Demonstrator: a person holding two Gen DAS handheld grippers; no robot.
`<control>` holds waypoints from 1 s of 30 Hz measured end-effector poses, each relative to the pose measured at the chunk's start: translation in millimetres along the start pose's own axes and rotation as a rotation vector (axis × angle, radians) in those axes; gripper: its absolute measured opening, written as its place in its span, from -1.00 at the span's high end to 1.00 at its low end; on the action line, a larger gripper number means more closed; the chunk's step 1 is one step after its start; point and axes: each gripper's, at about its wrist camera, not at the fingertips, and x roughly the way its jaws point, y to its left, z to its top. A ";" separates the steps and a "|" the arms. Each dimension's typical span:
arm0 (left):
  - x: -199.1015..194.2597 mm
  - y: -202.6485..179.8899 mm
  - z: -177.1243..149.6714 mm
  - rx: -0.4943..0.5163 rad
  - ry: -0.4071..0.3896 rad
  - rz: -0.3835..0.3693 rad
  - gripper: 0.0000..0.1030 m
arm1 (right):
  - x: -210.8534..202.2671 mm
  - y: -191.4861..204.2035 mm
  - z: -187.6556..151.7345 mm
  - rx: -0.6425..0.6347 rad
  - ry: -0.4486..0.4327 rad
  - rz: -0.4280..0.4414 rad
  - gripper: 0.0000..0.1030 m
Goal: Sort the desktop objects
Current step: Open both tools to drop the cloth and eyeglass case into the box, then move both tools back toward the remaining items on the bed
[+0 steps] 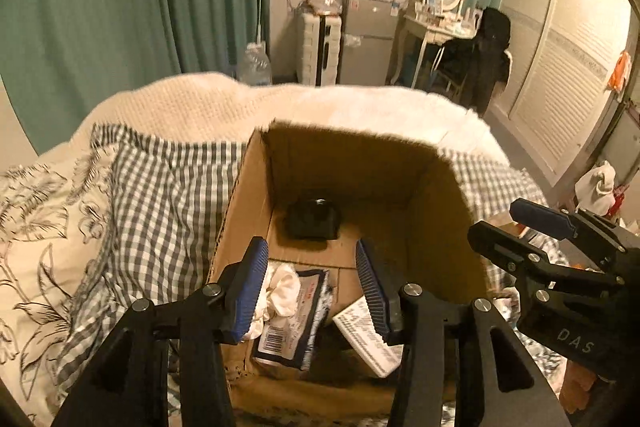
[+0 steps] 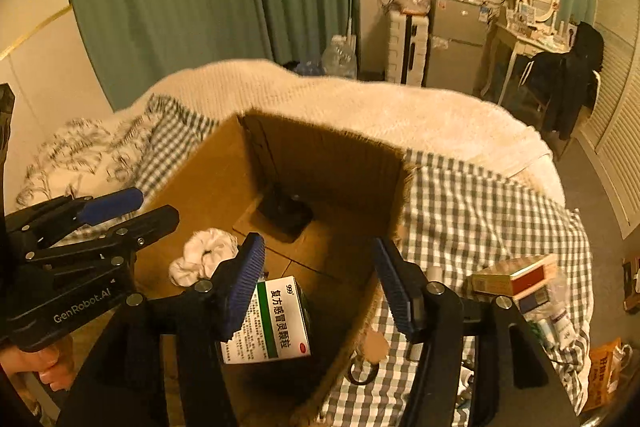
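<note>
An open cardboard box (image 1: 436,211) (image 2: 208,167) stands on the bed. Inside it lie a black object (image 1: 313,219) (image 2: 285,213) at the far end, a white scrunchie (image 1: 280,291) (image 2: 204,255), a dark packet with a barcode (image 1: 294,323) and a white and green medicine box (image 1: 368,337) (image 2: 276,319). My left gripper (image 1: 312,287) is open and empty above the box's near end; it also shows in the right wrist view (image 2: 132,211). My right gripper (image 2: 318,279) is open and empty over the box's right wall; it also shows in the left wrist view (image 1: 496,223).
The box rests on a grey checked sheet (image 1: 168,195) (image 2: 480,211) with a cream blanket (image 1: 248,103) behind. To the right of the box lie stacked small boxes (image 2: 516,277), bottles (image 2: 556,323), a black ring (image 2: 362,373) and an orange packet (image 2: 604,371).
</note>
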 end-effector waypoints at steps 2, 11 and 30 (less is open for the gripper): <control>-13.2 -3.8 3.1 0.000 -0.026 -0.004 -0.11 | -17.1 -3.0 1.5 0.015 -0.038 0.004 -0.26; -92.1 -40.8 11.9 0.052 -0.222 0.007 -0.96 | -111.5 -30.5 2.0 0.067 -0.257 -0.024 -0.80; -176.0 -115.1 10.5 0.051 -0.439 -0.088 -1.00 | -245.7 -96.5 -32.7 0.079 -0.461 -0.143 -0.99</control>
